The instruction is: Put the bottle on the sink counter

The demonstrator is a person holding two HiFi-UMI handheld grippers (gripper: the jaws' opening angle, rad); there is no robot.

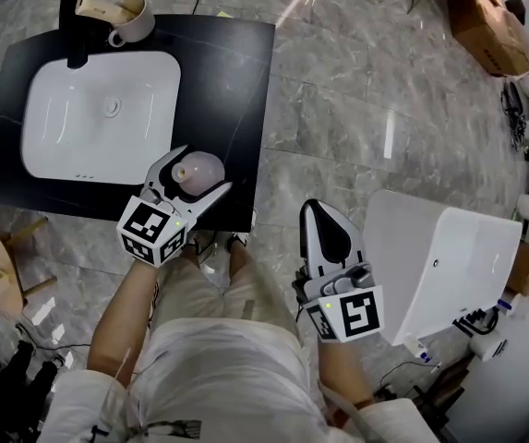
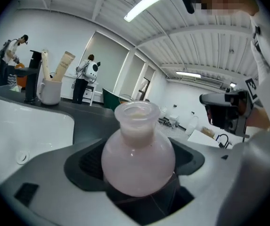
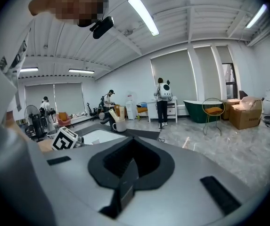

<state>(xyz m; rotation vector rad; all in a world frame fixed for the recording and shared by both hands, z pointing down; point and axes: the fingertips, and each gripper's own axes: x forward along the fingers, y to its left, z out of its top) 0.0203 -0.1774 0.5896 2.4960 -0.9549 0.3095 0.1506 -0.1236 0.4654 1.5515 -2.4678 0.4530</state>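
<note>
Bottle (image 2: 137,159) roughly upright, mouth skyward, belly pinched by left claw (image 1: 198,171) over black counter (image 1: 236,81); right claw (image 1: 317,209) pressed together.

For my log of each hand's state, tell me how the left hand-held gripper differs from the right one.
The left hand-held gripper is closed on a pink round-bellied bottle; the right hand-held gripper holds nothing. The left's jaws stand wide around the bottle; the right's are shut together. The left shows over the black sink counter's near corner; the right shows over the floor. Both are white.
</note>
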